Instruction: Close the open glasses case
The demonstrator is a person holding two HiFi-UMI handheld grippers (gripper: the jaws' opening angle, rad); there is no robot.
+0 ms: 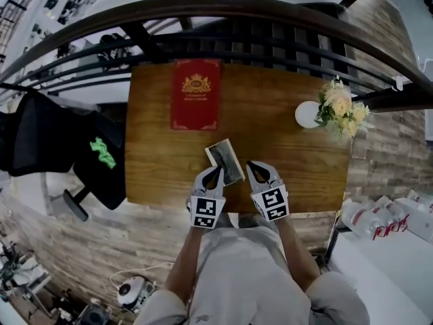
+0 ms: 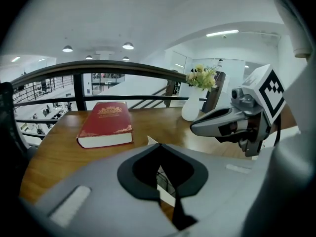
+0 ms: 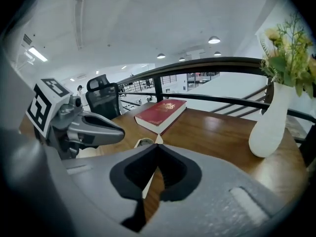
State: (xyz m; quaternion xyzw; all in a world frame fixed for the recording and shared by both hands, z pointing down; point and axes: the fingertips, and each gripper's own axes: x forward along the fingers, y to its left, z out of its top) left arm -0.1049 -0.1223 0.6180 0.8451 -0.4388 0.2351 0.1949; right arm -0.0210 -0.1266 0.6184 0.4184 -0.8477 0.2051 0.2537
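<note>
**Case not closed yet: both jaws shut, nothing gripped**

You're holding the left gripper [image 1: 216, 170] and the right gripper [image 1: 256, 166] low over the near edge of the desk [image 1: 291, 175], one on each side of the glasses case [image 1: 225, 162]. Both sets of jaws are sitting tips-together and gripping nothing.

The case is lying flat near the front edge. The left gripper's tip is touching or just beside its near-left side; I can't tell which. The right gripper is standing just apart from it.

Its dark inside is facing up, so I'm judging it open, with the whole closing move left to do.

Its long axis is running away from you, the far end leaning slightly left toward the red book [image 1: 195, 93]. I can't tell which side is carrying the hinge.
</note>
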